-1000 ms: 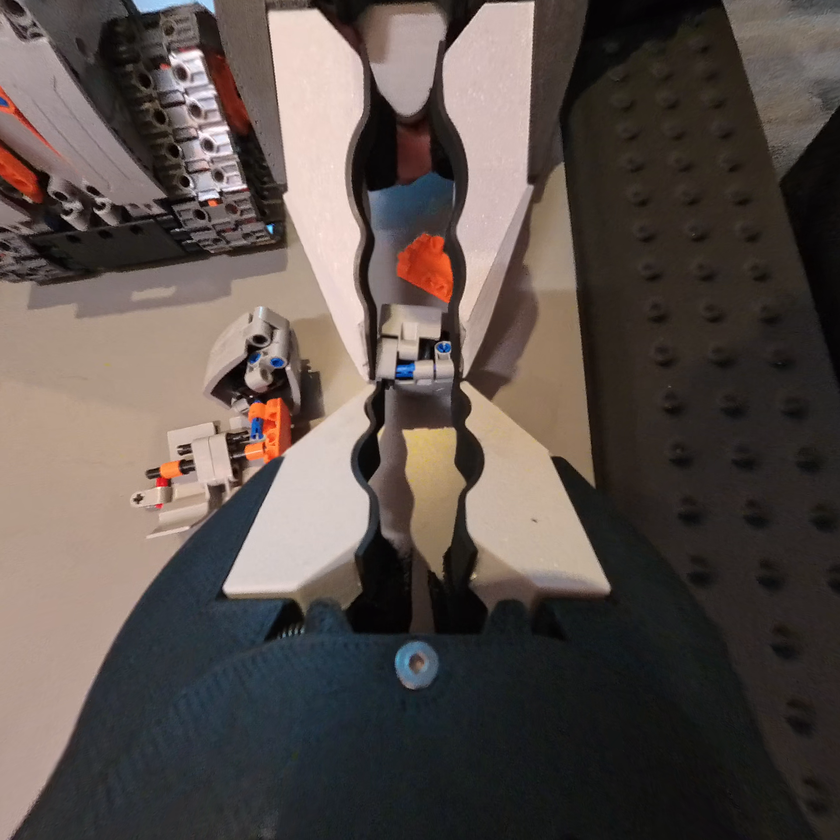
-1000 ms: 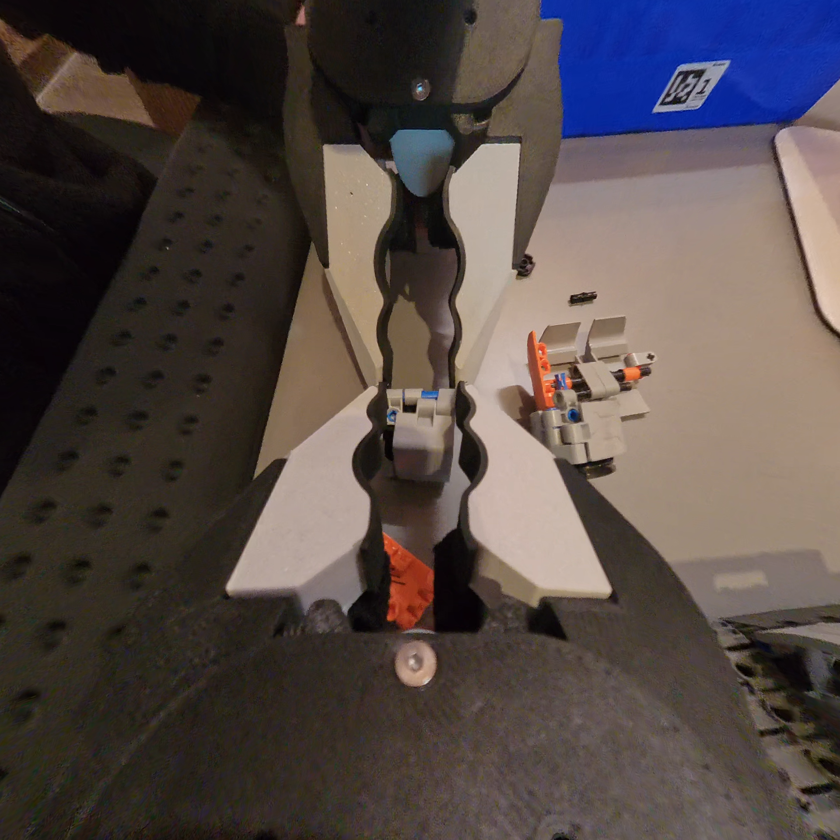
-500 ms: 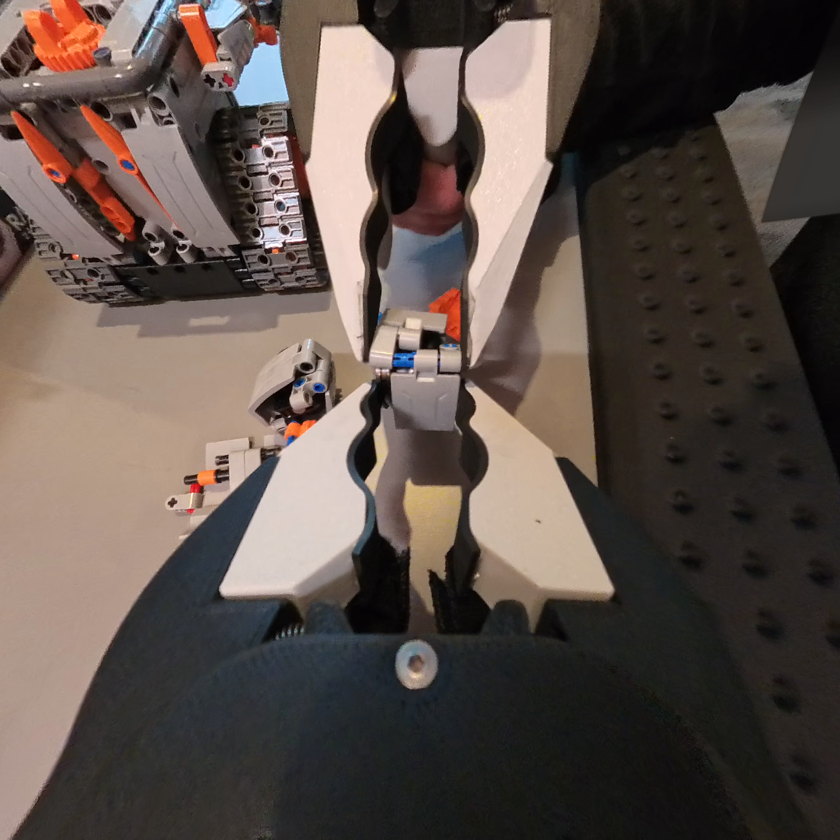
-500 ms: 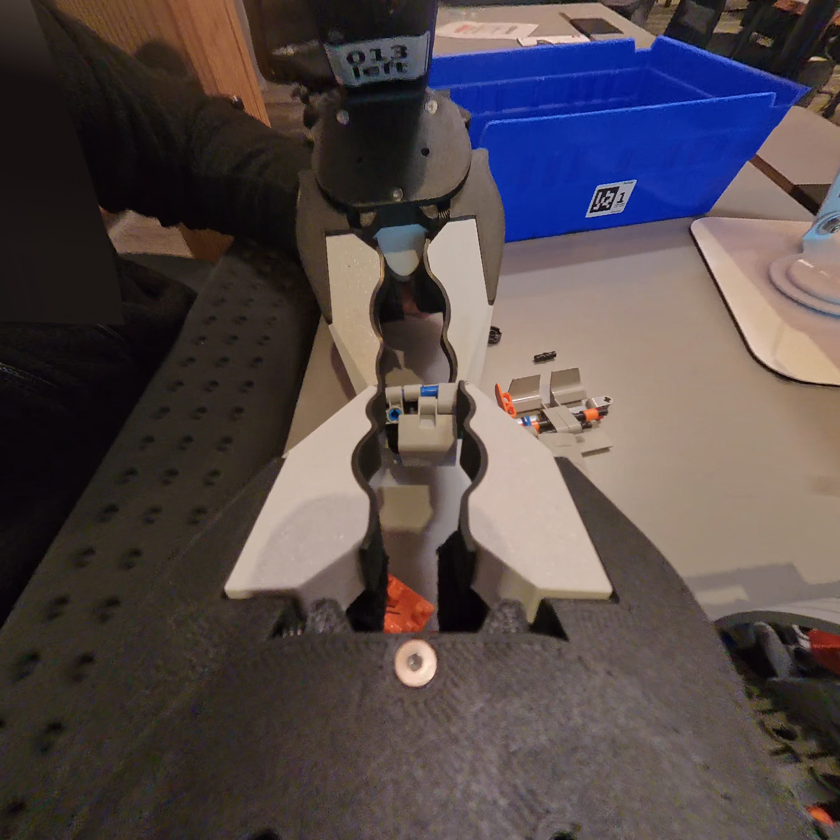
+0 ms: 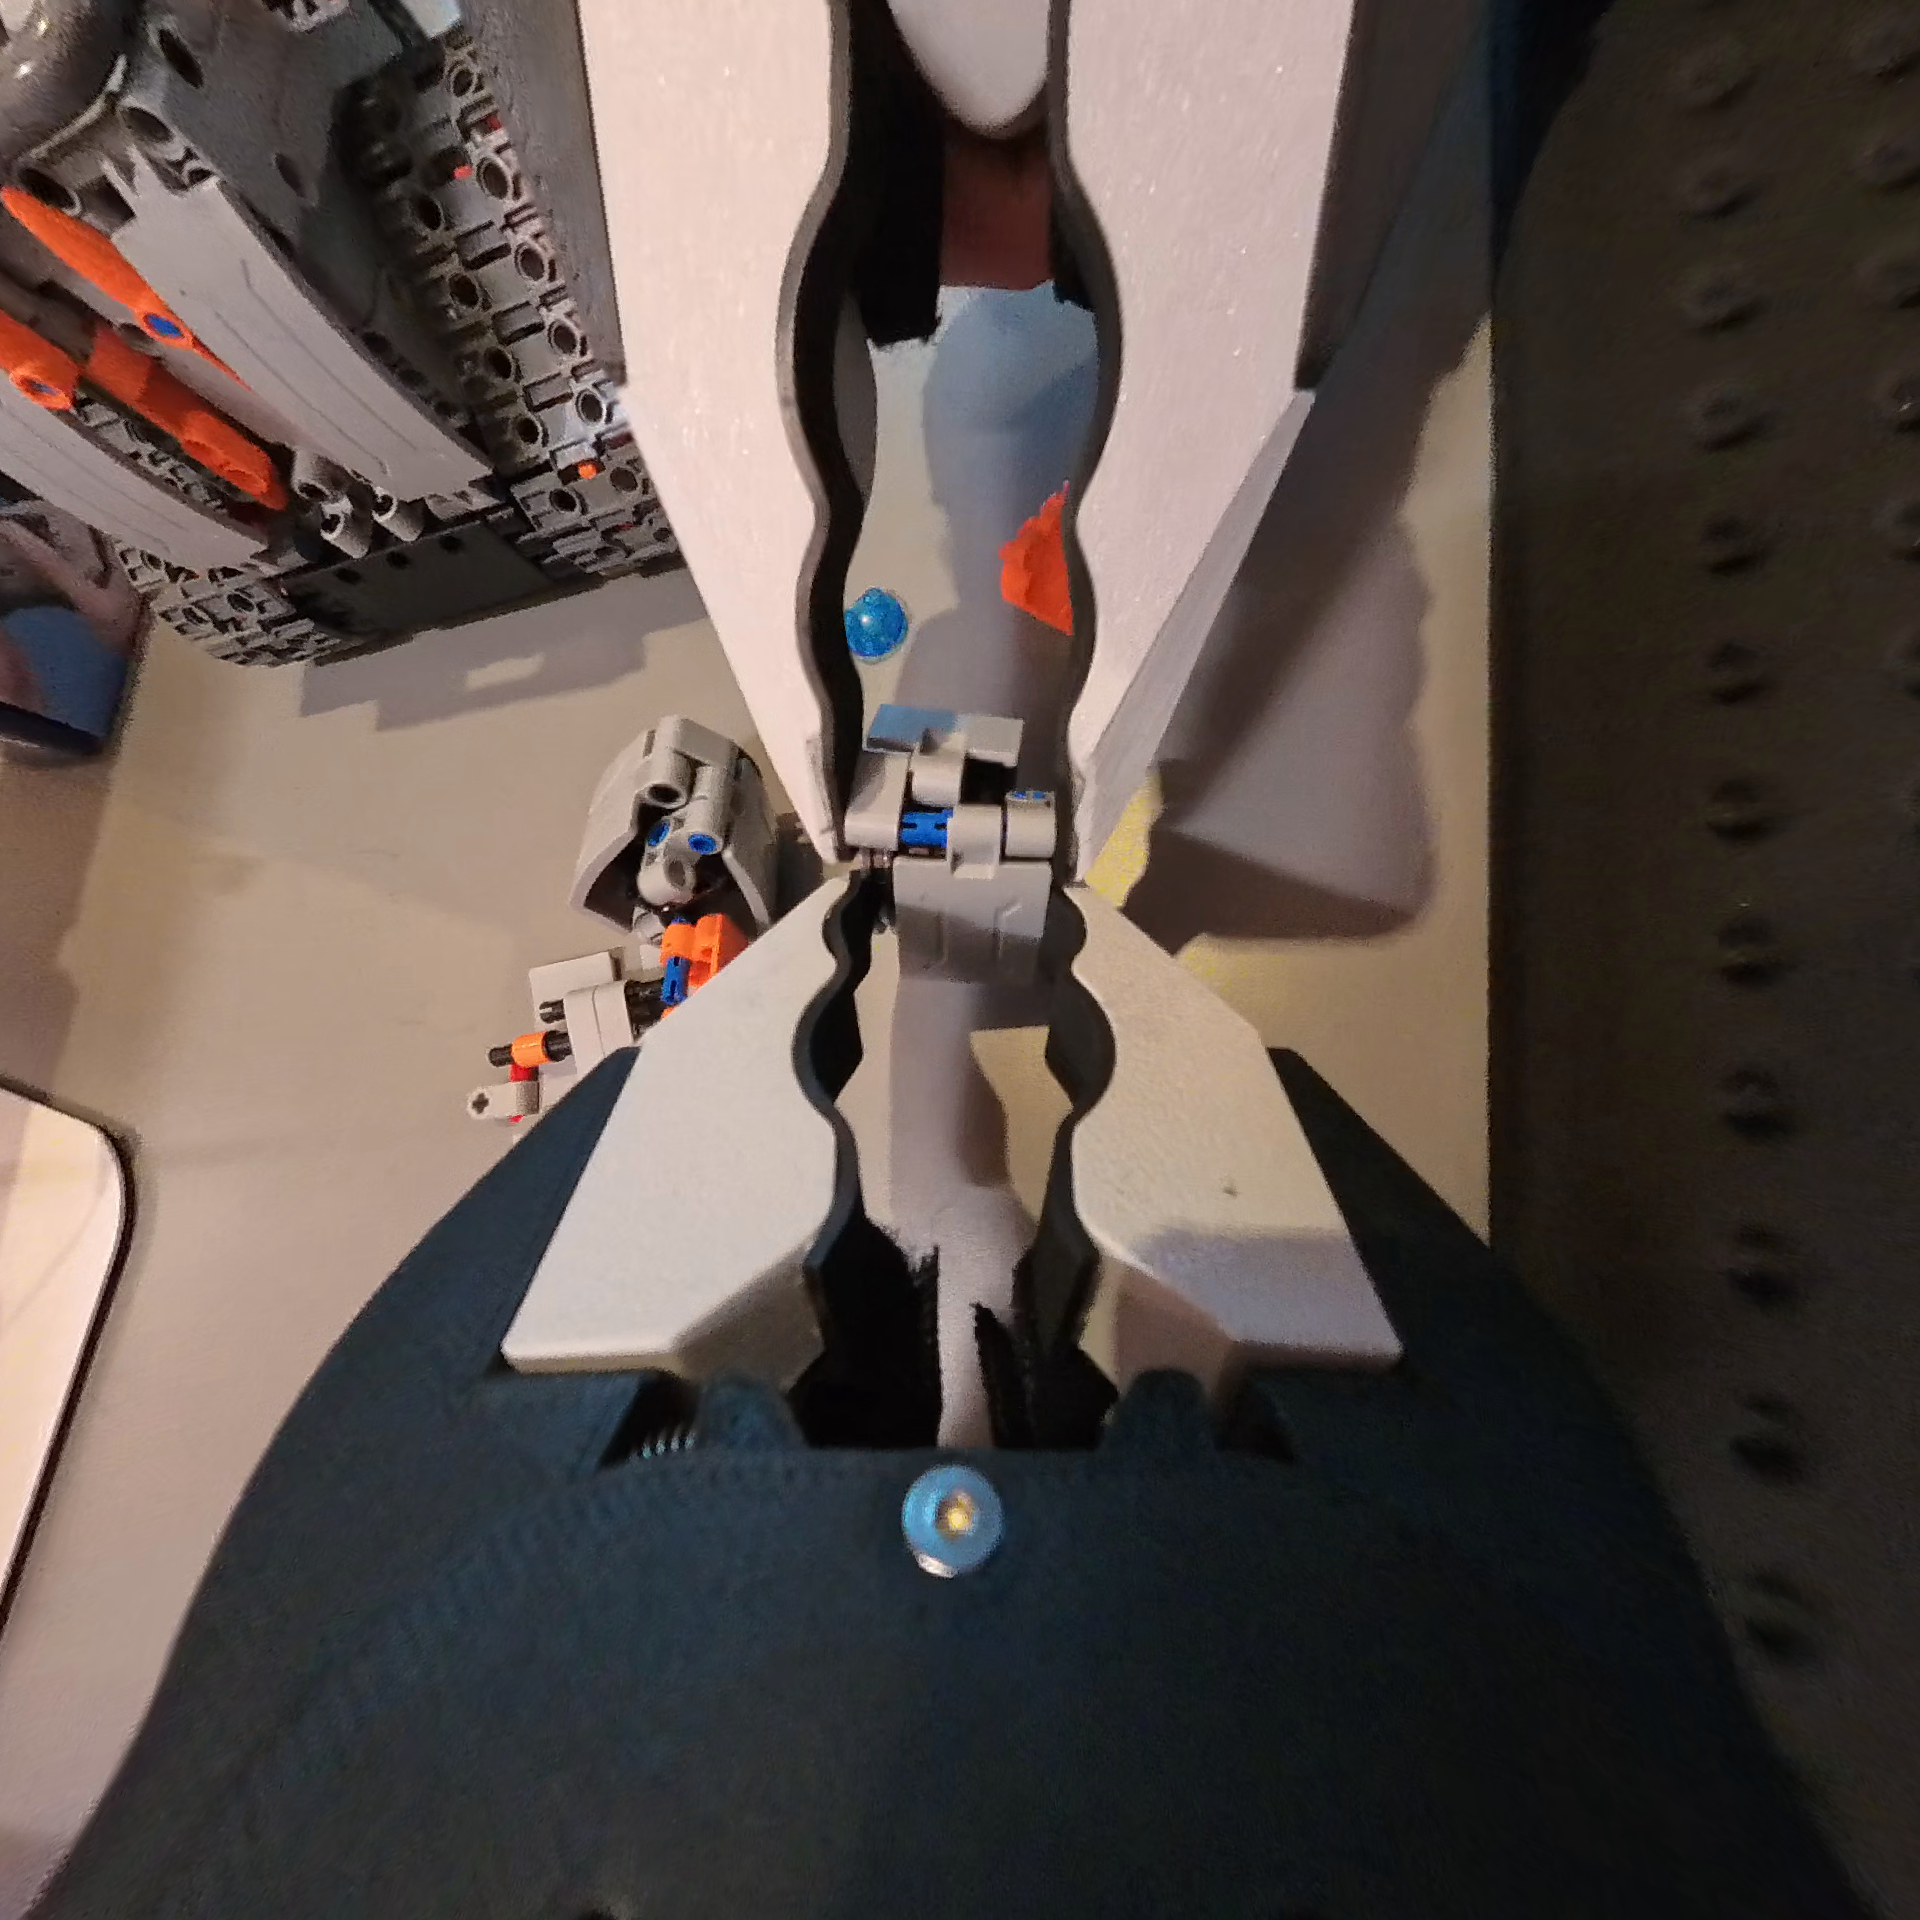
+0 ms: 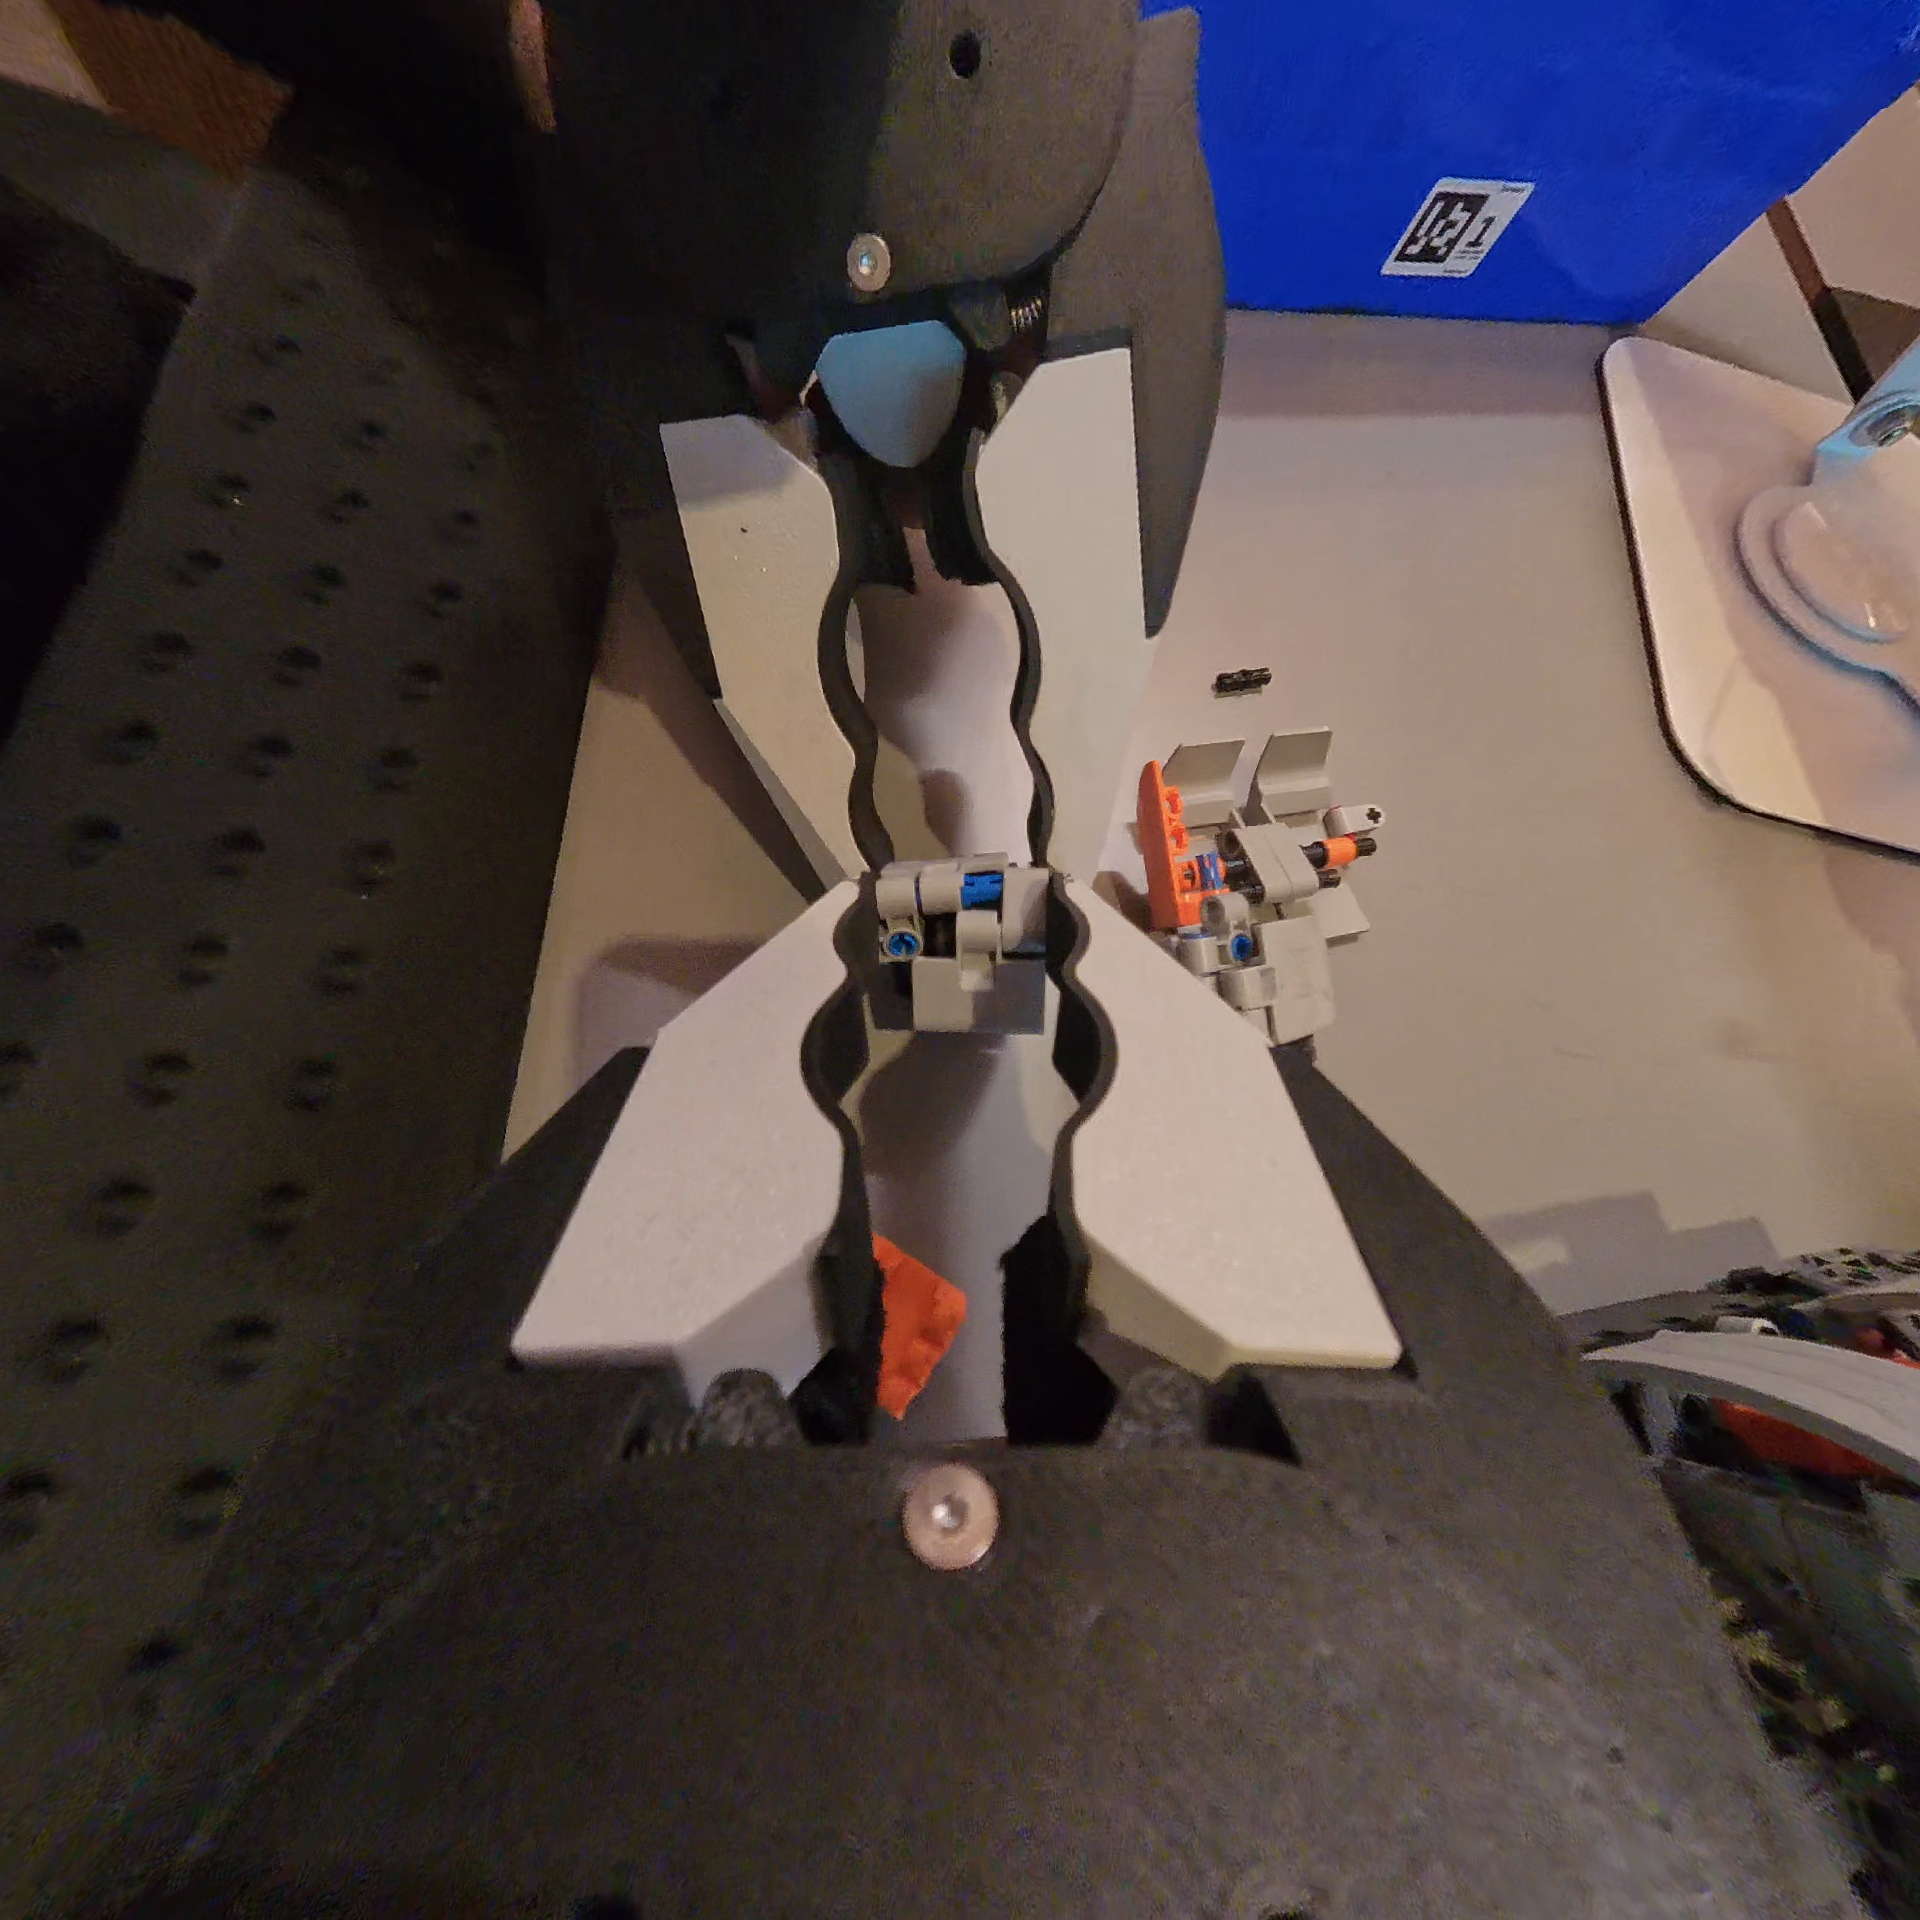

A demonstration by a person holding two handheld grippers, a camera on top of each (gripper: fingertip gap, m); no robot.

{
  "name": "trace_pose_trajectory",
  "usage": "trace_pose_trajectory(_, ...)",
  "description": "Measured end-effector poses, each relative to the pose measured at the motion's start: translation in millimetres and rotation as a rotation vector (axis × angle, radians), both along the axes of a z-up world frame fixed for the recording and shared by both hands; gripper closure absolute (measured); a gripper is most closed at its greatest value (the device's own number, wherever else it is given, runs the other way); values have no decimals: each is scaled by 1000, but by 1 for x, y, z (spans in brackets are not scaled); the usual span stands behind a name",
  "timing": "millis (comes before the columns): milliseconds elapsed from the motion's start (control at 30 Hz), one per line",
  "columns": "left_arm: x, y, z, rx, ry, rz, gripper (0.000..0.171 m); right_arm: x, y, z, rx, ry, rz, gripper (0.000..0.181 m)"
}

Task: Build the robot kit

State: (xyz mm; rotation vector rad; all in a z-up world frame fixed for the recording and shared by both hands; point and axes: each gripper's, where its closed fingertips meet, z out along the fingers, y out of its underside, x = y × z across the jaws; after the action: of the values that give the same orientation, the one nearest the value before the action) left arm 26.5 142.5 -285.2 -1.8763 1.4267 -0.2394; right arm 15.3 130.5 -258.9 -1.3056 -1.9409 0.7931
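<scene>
A pale beige table (image 5: 260, 987) is seen in both wrist views, with a dark dimpled mat (image 6: 260, 831) laid along one edge. So, going left to right in the left wrist view: a white tray corner (image 5: 52, 1299) is caught at the far left, one big tracked brick model (image 5: 312, 364) in grey, black and orange is parked at the top left, and one loose grey-and-orange brick assembly (image 5: 644, 914) is lying on the table just beside the claws. One small blue round stud (image 5: 875, 621) and one orange brick piece (image 5: 1039, 571) are seen on the table between the far claw's fingers.

Two claws are counted, pointed tip to tip. One small grey brick piece (image 5: 951, 862) with blue pins is pinched at the meeting point: the left claw (image 5: 956, 914) is closed narrow on its near end, and the right claw (image 6: 961, 935) is clamped on the other end, so the piece is shared between the two, held above the table.

In the right wrist view, the left claw is shown coming in from the top, tilted downward. To the right, one tiny black pin (image 6: 1242, 681) is lying apart from the assembly, and one blue bin (image 6: 1558, 135) with a white sticker is set at the back, with a white stand base (image 6: 1766, 582) at the far right.
</scene>
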Motion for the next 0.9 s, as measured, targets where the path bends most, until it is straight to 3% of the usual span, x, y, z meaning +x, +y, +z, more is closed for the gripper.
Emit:
trace_pose_trajectory(467, 1, -1, -6, 17, 74, -19, 143, 1, -3, -6, 127, -48, 42, 154)
trace_pose_trajectory(533, 0, -1, -6, -26, 41, -3, 142, 1, -2, -5, 51, -31, 29, 153)
trace_pose_trajectory(700, -6, 11, 15, 54, -62, 37, 140, -1, 14, 13, -197, 78, -54, 153)
trace_pose_trajectory(900, -9, 10, 2, 31, -17, 37, 142, 0, 14, 0, -249, 29, -52, 151)
